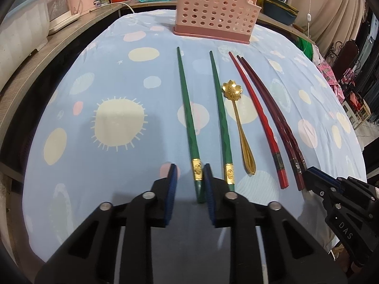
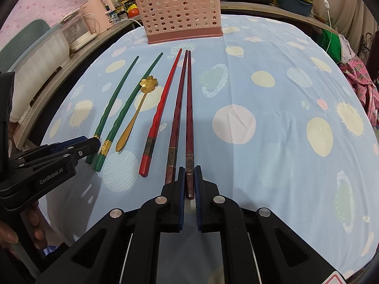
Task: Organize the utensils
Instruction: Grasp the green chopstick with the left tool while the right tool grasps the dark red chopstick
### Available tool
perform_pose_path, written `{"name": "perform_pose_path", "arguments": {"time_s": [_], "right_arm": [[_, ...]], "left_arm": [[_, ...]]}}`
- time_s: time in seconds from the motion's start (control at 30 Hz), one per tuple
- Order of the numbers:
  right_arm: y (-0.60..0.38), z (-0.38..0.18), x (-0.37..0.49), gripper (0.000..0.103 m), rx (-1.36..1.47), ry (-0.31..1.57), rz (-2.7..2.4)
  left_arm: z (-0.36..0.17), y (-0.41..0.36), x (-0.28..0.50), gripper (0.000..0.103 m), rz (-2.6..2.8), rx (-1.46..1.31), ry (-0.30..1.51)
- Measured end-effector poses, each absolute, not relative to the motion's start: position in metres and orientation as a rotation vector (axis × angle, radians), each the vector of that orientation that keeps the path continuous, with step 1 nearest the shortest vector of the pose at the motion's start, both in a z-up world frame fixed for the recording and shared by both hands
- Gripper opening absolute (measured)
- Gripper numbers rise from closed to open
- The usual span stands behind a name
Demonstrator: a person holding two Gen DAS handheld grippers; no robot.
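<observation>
Dark maroon faceted chopstick [image 2: 189, 127] is pinched at its butt by the right gripper [image 2: 190, 179], ready for lifting; the left gripper [image 1: 189, 179] straddles a green gold-banded chopstick [image 1: 189, 118], pads not yet pressing.

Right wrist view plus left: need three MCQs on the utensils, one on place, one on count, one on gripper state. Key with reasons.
1. Where does the gold flower spoon lie?
A. Between the green chopsticks and the bright red chopstick
B. Left of both green chopsticks
C. Right of the dark red pair

2. How many green chopsticks are on the cloth?
A. One
B. Two
C. Four

3. What is the right gripper doing?
A. Standing wide open over bare cloth
B. Shut on the end of a dark red chopstick
C. Holding the spoon

Key:
1 A, since the spoon has green on its left and bright red on its right.
2 B, since two green sticks with gold bands show in both views.
3 B, since both pads press the stick's end.
</observation>
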State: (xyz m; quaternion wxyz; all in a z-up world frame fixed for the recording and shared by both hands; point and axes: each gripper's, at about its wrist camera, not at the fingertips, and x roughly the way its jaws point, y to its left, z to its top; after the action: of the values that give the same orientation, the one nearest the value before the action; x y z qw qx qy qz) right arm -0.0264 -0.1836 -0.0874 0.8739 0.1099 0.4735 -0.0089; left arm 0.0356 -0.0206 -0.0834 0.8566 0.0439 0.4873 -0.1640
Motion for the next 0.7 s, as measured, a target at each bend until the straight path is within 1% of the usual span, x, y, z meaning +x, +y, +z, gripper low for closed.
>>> {"name": "perform_pose_path", "arguments": {"time_s": [0.1, 0.17, 0.4, 0.7], "right_arm": [[-0.184, -0.087, -0.026, 0.007, 0.229, 0.989, -0.019], [-0.184, -0.087, -0.027, 0.007, 0.23, 0.989, -0.019], [-0.184, -0.087, -0.028, 0.007, 0.237, 0.988, -0.017], [-0.191, -0.073, -0.033, 0.007, 0.253, 0.953, -0.022]], "left_arm": [[-0.084, -0.019, 0.034, 0.009, -0.346, 0.091, 1.023], [-0.084, -0.019, 0.034, 0.007, -0.347, 0.091, 1.023], [-0.081, -0.018, 0.034, 0.007, -0.348, 0.084, 1.022], [-0.053, -0.007, 0.03, 0.007, -0.331, 0.067, 0.954]]}}
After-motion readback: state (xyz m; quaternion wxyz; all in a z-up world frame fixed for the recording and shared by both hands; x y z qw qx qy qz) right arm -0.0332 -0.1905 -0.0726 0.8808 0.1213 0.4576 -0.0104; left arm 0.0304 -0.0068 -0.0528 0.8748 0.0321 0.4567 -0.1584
